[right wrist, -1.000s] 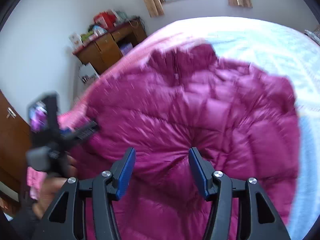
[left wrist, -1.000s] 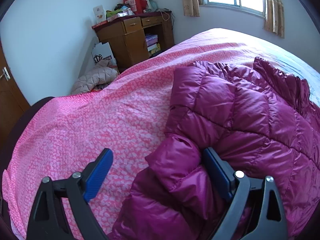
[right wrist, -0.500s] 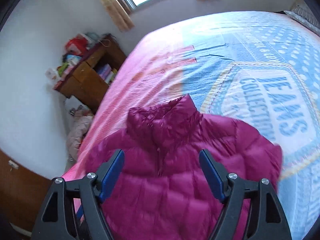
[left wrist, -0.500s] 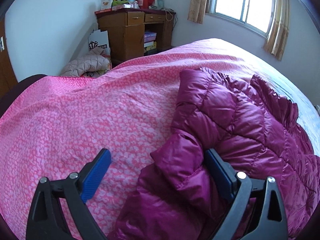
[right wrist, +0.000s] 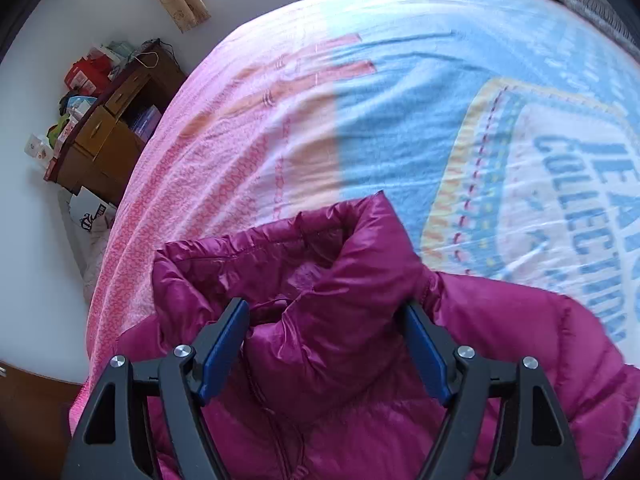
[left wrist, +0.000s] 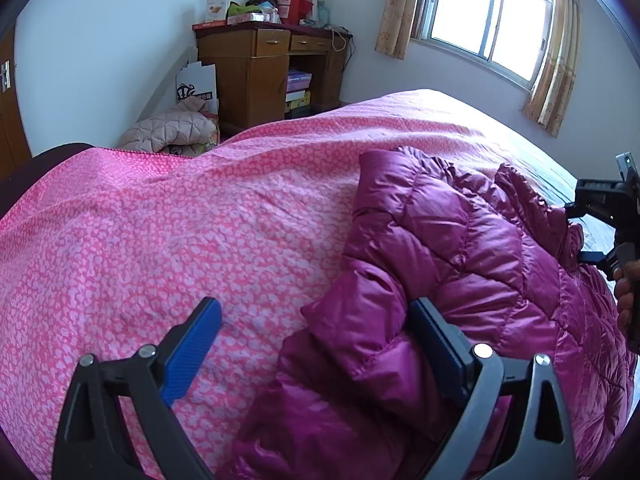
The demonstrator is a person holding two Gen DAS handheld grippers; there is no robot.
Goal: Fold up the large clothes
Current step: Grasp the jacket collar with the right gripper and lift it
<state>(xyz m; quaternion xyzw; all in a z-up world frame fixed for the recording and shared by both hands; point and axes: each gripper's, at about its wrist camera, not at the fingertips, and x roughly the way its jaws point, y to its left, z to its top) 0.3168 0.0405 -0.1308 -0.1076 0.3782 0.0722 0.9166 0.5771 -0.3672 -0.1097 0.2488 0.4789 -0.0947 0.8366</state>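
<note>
While the magenta puffer jacket (left wrist: 460, 264) lies on the bed (left wrist: 200, 220), both jaws stand wide: left gripper (left wrist: 316, 344) straddles the near sleeve (left wrist: 360, 328), right gripper (right wrist: 326, 344) the far collar (right wrist: 344, 248). Close deep into padding; slick fabric may slip.

one magenta puffer jacket (left wrist: 472, 256), two claws, one desk (left wrist: 264, 68).

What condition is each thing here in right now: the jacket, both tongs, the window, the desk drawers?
Jacket: spread on the bed, partly folded, collar standing up.
Left tongs: open, a puffy fold of the jacket between the pads.
Right tongs: open, straddling the collar.
Window: looks shut, curtains pulled aside.
Desk drawers: closed.
</note>
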